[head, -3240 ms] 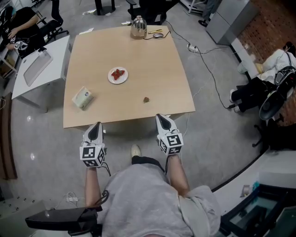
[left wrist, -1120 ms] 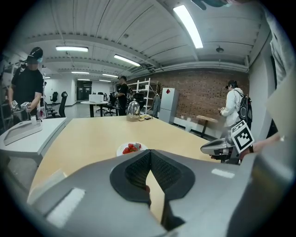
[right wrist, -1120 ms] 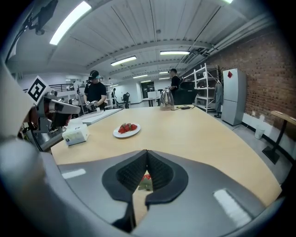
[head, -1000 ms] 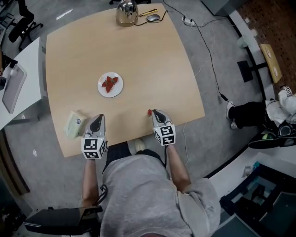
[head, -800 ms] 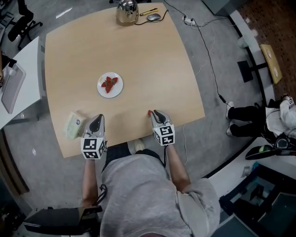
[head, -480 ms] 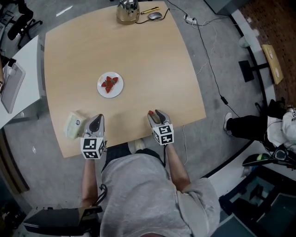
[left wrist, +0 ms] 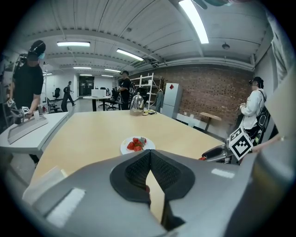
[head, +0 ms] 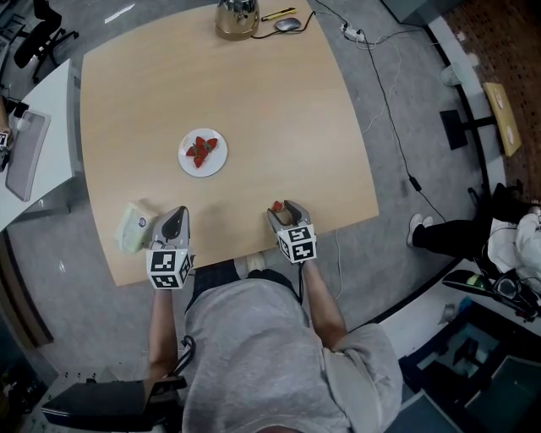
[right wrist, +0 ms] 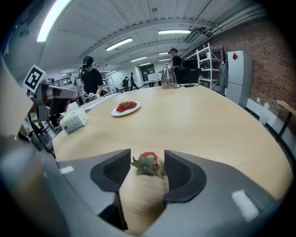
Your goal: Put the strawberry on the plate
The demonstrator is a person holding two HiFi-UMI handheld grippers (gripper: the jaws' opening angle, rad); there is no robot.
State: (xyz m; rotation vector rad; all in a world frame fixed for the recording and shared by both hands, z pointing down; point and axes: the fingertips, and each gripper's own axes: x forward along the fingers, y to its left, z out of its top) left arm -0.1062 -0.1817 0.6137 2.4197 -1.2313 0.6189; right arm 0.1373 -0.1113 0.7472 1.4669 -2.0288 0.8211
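Since a second ago the right gripper [head: 283, 208] has changed the most. Its jaws were together then, with the strawberry [right wrist: 148, 163] just ahead of their tips; they have just been opening and now stand spread wide to either side of the fruit. The left gripper [head: 177, 216] has hardly stirred in that time.

From the right gripper view, the strawberry lies on the wooden table [head: 287, 101] between the two dark pads, its green leafy cap turned toward the camera. The left pad stands clear of it and the right pad is close, but neither presses on it, so the tongs are released around it rather than gripping it. In the head view this puts the fruit near the lower edge of the table, a little right of centre.

The left gripper sits lower left of centre in the head view, at the table's near edge. Its own view shows its jaws clenched together with nothing between them.

The white plate [head: 216, 163] lies well apart from the loose strawberry, toward the upper left of it in the head view, and already carries a small heap of strawberries [head: 201, 150]. A pale box [head: 133, 228] rests just left of the left gripper. At the top edge of the table stand a metal kettle [head: 236, 17] and, beside it, a mouse [head: 288, 24].
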